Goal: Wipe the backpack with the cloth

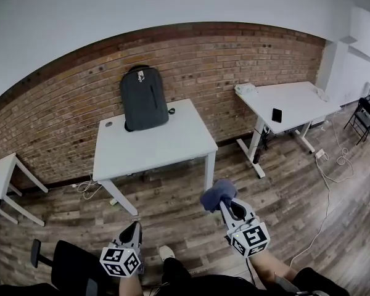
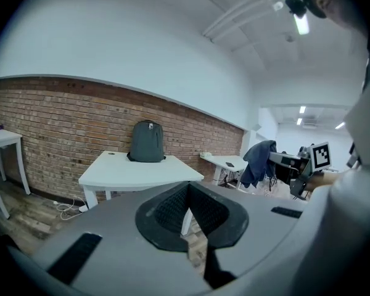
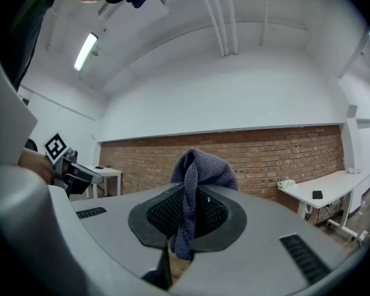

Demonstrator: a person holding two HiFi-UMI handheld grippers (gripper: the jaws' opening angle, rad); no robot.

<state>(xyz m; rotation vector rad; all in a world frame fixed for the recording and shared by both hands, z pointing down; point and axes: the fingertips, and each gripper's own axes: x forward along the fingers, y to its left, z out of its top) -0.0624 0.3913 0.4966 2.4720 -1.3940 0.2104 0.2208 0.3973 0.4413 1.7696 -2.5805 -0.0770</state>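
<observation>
Head view: backpack [image 1: 144,97] stands upright at the far edge of the white surface [image 1: 172,147], against the brick wall; I am well apart from it.
Left gripper view: my left tool [image 2: 189,193] is pressed together, empty.
Right gripper view: my right tool [image 3: 186,209] pinches the cloth [image 3: 200,165].
Judgement: cloth fetched; approach and all wiping remain.

Flat, bright ceiling light fills the room: a fluorescent strip [image 2: 301,18] flares high to the right of the left gripper [image 2: 188,190], and another tube [image 3: 86,50] glows up and left of the right gripper [image 3: 186,196]. Fisheye lenses bow the brick wall [image 1: 234,60] ahead of both grippers and blacken the corners. Shadows under the white table [image 1: 154,147] are faint. The cloth [image 3: 203,168] reads sharp; gripper housings nearest each lens are soft.
</observation>
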